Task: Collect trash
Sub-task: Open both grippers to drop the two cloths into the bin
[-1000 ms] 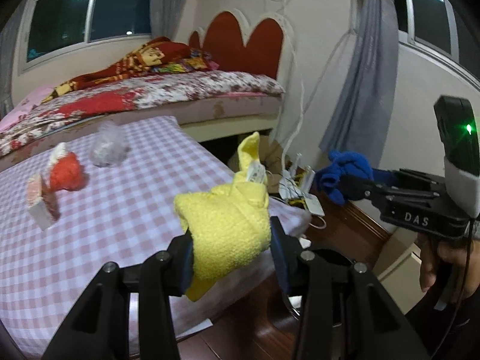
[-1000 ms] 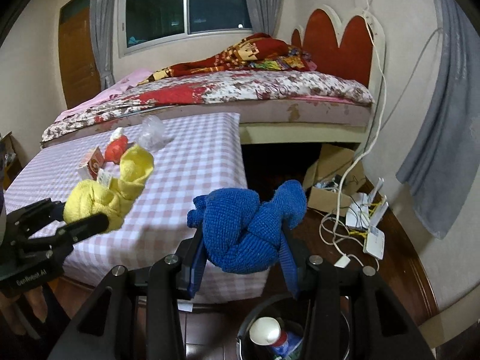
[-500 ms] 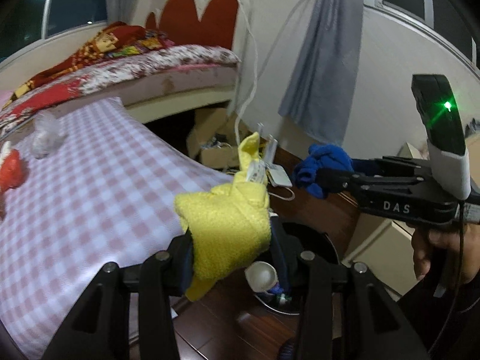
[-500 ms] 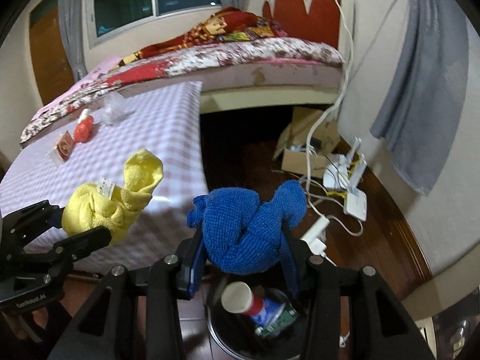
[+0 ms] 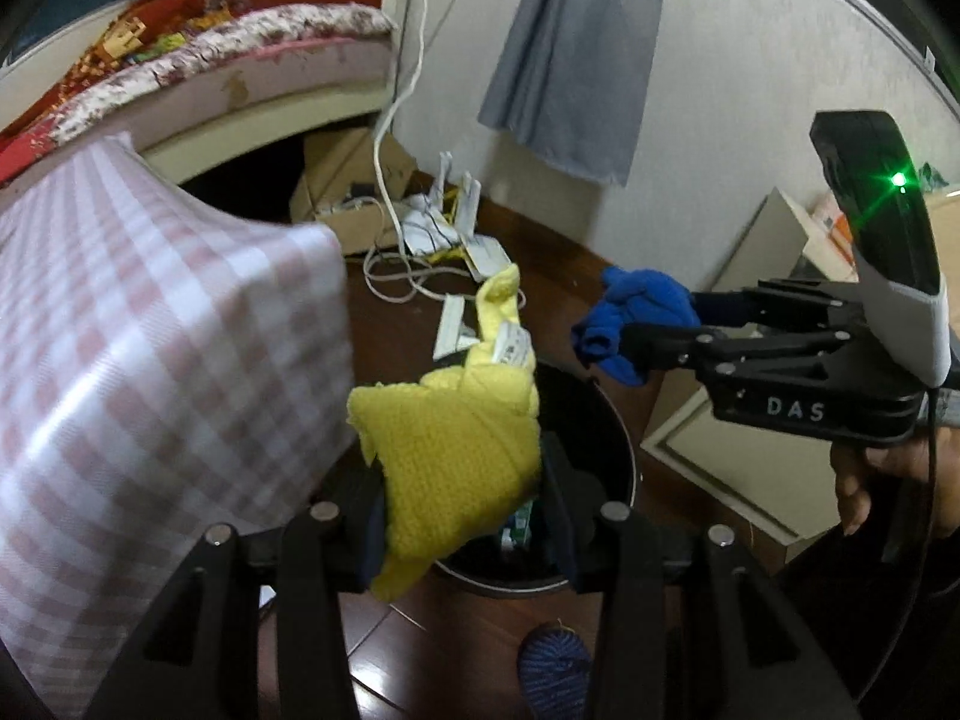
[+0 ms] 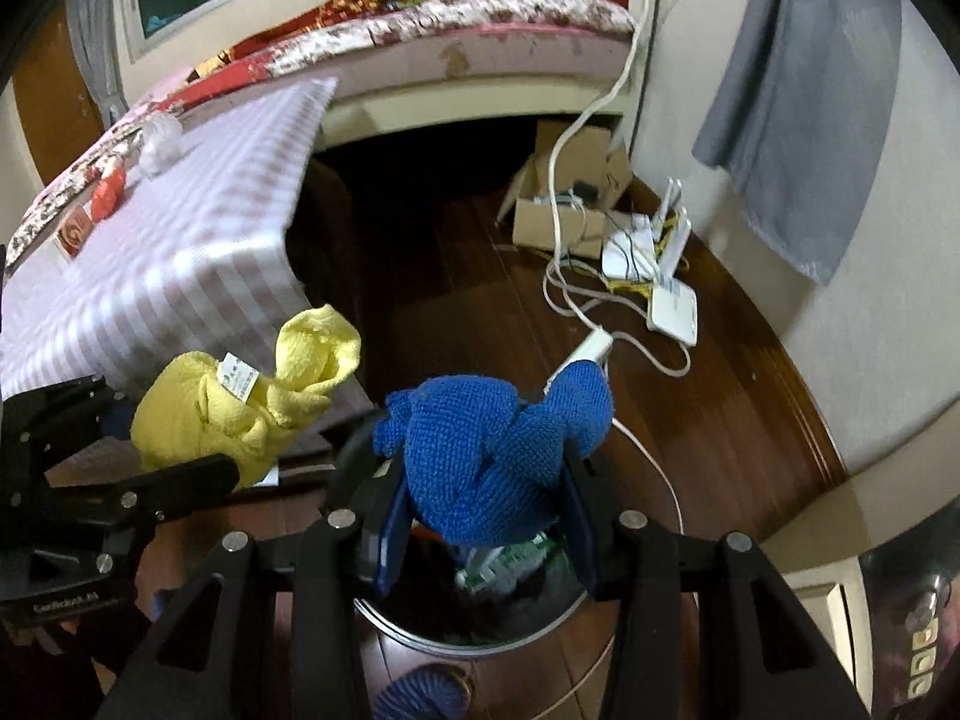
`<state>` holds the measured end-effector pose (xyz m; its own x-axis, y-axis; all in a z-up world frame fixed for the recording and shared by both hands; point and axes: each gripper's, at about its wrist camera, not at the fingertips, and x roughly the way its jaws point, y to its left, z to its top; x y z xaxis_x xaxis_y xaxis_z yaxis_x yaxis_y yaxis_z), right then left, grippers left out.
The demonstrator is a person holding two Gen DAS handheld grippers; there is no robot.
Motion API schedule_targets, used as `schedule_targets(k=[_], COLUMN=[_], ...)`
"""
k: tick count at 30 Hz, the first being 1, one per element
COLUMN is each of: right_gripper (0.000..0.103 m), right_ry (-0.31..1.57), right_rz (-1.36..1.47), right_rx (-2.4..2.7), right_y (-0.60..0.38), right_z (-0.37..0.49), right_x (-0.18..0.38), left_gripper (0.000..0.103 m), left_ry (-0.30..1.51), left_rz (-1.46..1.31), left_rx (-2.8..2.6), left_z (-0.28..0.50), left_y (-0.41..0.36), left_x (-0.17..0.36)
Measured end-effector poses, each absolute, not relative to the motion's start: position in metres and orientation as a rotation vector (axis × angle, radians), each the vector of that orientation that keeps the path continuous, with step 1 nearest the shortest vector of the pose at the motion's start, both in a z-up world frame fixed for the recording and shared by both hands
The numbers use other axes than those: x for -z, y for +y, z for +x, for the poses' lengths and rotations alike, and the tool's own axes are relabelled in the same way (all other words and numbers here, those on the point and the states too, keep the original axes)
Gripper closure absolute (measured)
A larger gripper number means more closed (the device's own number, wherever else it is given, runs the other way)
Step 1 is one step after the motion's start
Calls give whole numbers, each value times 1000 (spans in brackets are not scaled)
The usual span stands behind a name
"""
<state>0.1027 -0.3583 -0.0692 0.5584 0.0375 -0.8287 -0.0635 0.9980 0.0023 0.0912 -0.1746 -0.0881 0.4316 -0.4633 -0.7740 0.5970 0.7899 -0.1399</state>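
Observation:
My left gripper (image 5: 462, 516) is shut on a knotted yellow cloth (image 5: 450, 450) with a white tag, held just above a round black trash bin (image 5: 600, 438) on the wooden floor. The right gripper (image 6: 486, 516) is shut on a knotted blue cloth (image 6: 498, 450) and hangs over the same bin (image 6: 480, 636), where green-and-white packaging shows inside. From the left wrist view the blue cloth (image 5: 636, 324) sits in the right gripper's fingers beyond the bin. In the right wrist view the yellow cloth (image 6: 240, 402) hangs at the left.
A table with a pink checked cloth (image 6: 198, 222) stands left of the bin, with a red item (image 6: 105, 195) and a clear wrapper (image 6: 159, 141) on it. Cables, routers (image 6: 654, 276) and a cardboard box (image 6: 570, 198) lie on the floor. A blue slipper toe (image 5: 555, 666) is near the bin.
Both grippers have swung away from the table and dropped toward the floor, tilting downward. The bin, earlier at the frame's bottom edge, now lies right under both cloths. Both grips are unchanged.

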Motion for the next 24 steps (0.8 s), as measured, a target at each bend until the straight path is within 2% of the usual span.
schedule_targets(k=[16, 17, 18, 19, 20, 21, 24], right_gripper=[55, 54, 48, 33, 24, 11, 6], right_ry=[1114, 1123, 1133, 1140, 1141, 1147, 1168], right_rz=[15, 20, 25, 28, 27, 25, 45], right_rx=[-100, -99, -91, -77, -48, -14, 54], right_y=[-380, -381, -383, -385, -388, -392, -405], right_z=[103, 105, 108, 110, 111, 113, 116], right_x=[123, 126, 131, 134, 138, 141, 145], left_gripper=[56, 50, 38, 28, 14, 8, 2], left_ry=[1054, 1070, 1079, 1083, 1069, 1056, 1057], left_rz=[205, 189, 162, 132, 115, 108, 108], left_rx=[732, 745, 754, 754, 714, 688, 633], left_z=[95, 98, 103, 105, 107, 108, 112], left_y=[-209, -208, -208, -206, -201, -198, -190], left_x=[132, 134, 135, 137, 138, 138, 142])
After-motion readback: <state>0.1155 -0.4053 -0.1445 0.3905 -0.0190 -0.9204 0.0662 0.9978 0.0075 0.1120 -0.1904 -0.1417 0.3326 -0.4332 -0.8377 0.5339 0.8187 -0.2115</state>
